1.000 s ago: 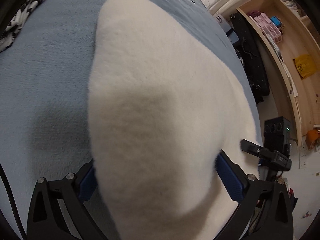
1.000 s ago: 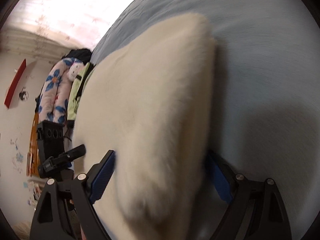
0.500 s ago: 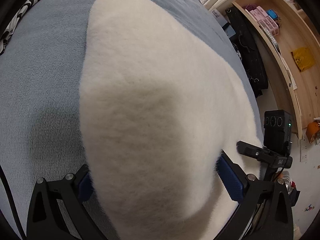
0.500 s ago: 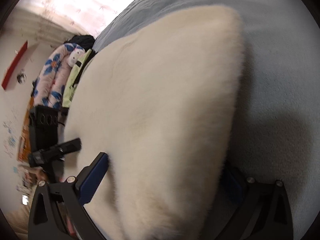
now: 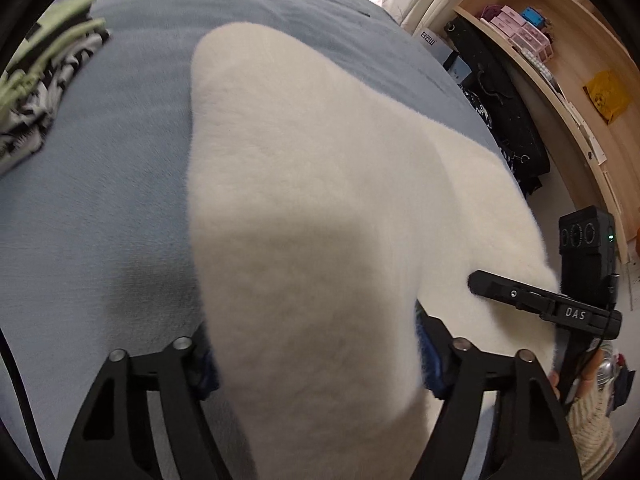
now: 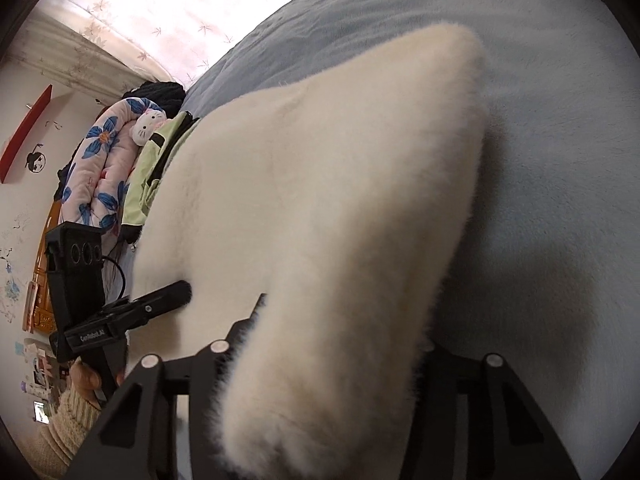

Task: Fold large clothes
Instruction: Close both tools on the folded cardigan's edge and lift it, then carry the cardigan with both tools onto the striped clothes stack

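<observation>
Fluffy cream-white fleece garment [image 5: 320,208] lies on the blue-grey plush bedspread [image 5: 100,184]. Its thick fold fills both views and hides the pads. Left gripper [image 5: 316,356] and right gripper [image 6: 324,356] have just been closing, each clamped on fleece. Striped clothes [image 5: 36,92] left; wooden shelf [image 5: 560,60] holds pink boxes [image 5: 520,28].

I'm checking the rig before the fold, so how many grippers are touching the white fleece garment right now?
2. The left gripper straddles one end of the white fleece garment, its jaws just closing on it. The right gripper does likewise at the other end. How firmly the pads press is hidden by the pile.
</observation>
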